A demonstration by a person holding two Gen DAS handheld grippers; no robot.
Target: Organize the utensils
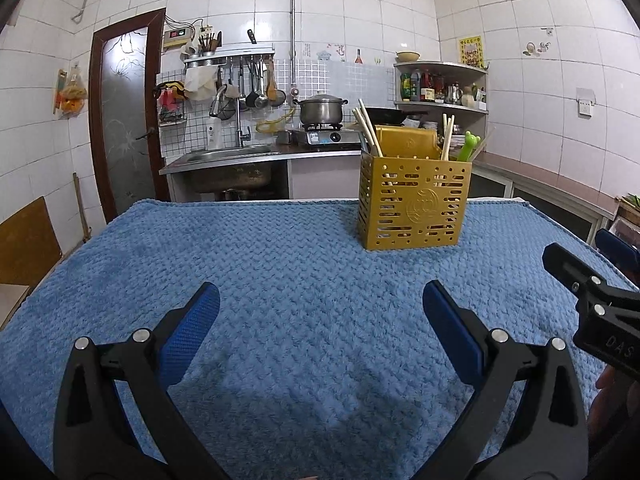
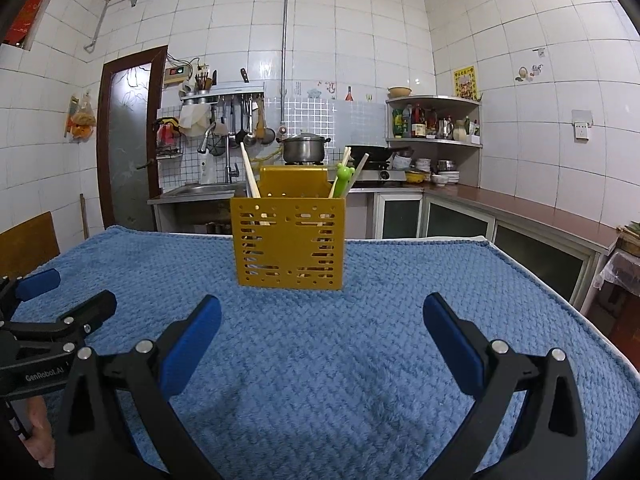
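Observation:
A gold perforated utensil holder (image 1: 414,202) stands on the blue towel (image 1: 280,280) at the far right; it also shows in the right wrist view (image 2: 289,242), straight ahead. It holds wooden chopsticks (image 1: 368,128) and a green frog-topped utensil (image 1: 468,145), which also show in the right wrist view: chopsticks (image 2: 250,170), green utensil (image 2: 343,178). My left gripper (image 1: 320,312) is open and empty over the towel. My right gripper (image 2: 322,320) is open and empty, short of the holder. Each gripper shows at the edge of the other's view.
The table's far edge lies just behind the holder. Beyond it are a sink counter (image 1: 228,156), a pot on a stove (image 1: 320,110), a corner shelf with bottles (image 1: 440,88) and a brown door (image 1: 124,120). A wooden board (image 1: 24,240) leans at the left.

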